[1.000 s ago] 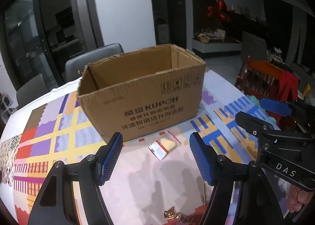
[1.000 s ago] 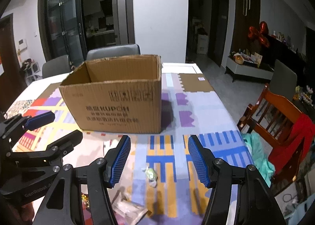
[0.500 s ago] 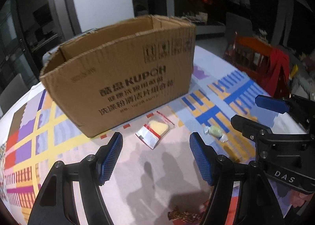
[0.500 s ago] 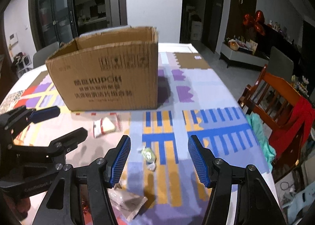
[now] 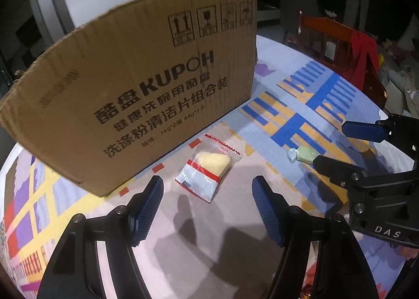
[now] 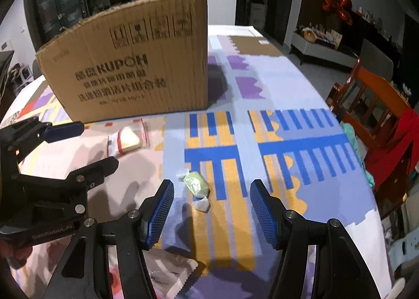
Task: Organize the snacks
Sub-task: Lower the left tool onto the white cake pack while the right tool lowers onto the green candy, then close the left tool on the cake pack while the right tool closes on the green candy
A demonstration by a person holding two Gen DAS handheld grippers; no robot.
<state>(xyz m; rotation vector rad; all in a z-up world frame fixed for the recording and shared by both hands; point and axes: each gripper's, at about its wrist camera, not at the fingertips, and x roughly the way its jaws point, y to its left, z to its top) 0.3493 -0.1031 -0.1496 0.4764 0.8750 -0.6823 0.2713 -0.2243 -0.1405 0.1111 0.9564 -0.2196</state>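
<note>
Snacks unsorted: left claw (image 5: 208,203) spread above yellow packet (image 5: 208,169), right claw (image 6: 210,211) spread above green candy (image 6: 195,183); both snacks outside box (image 5: 136,89).

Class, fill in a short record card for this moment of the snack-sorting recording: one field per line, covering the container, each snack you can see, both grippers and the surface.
container: cardboard box, upright on the table, printed side facing the cameras
snack 1: clear packet with red stripe and a yellow piece, flat on the cloth just in front of the box
snack 2: green wrapped candy, on the blue and yellow pattern
snack 3: pale packet, partly hidden at the near edge
left gripper: open, above snack 1, holding nothing
right gripper: open, above snack 2, holding nothing
surface: patterned tablecloth
</note>
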